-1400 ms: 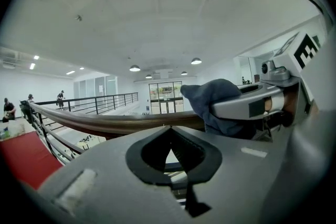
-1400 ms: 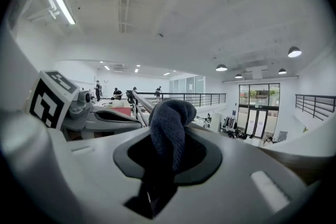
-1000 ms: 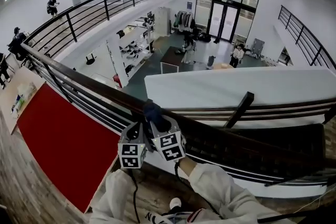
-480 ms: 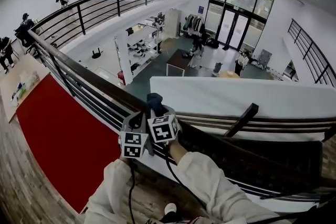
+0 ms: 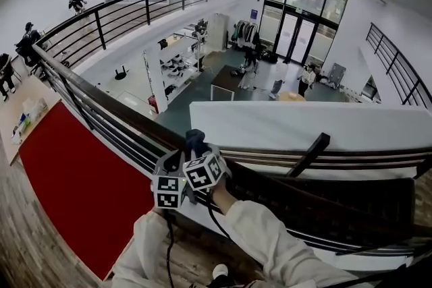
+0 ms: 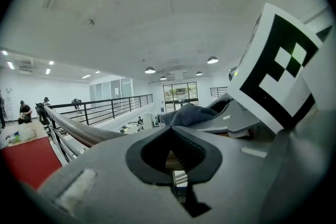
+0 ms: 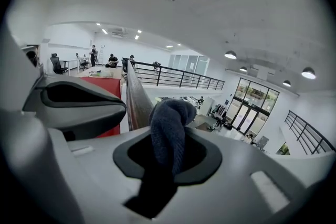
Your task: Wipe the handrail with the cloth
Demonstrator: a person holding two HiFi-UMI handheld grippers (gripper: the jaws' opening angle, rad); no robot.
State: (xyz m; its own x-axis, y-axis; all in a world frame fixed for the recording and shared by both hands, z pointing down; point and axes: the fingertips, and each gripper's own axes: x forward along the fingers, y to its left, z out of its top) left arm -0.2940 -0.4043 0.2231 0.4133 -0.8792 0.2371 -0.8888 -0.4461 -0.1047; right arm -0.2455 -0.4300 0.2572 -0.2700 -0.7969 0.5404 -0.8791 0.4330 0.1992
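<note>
Wiping under way: bunched dark blue cloth [image 5: 196, 139] on the dark wooden handrail [image 5: 101, 101], near its bend.
Nearest, the left gripper [image 6: 173, 160] has its jaws closed together on nothing, close beside the right gripper [image 7: 168, 165], whose jaws pinch the cloth. Beyond them the long stretch of rail towards the far left probably remains to be wiped; nothing shows how much is already done.

Showroom mezzanine: balcony railings [image 5: 115, 110], display shelves [image 5: 177, 64] below.
</note>
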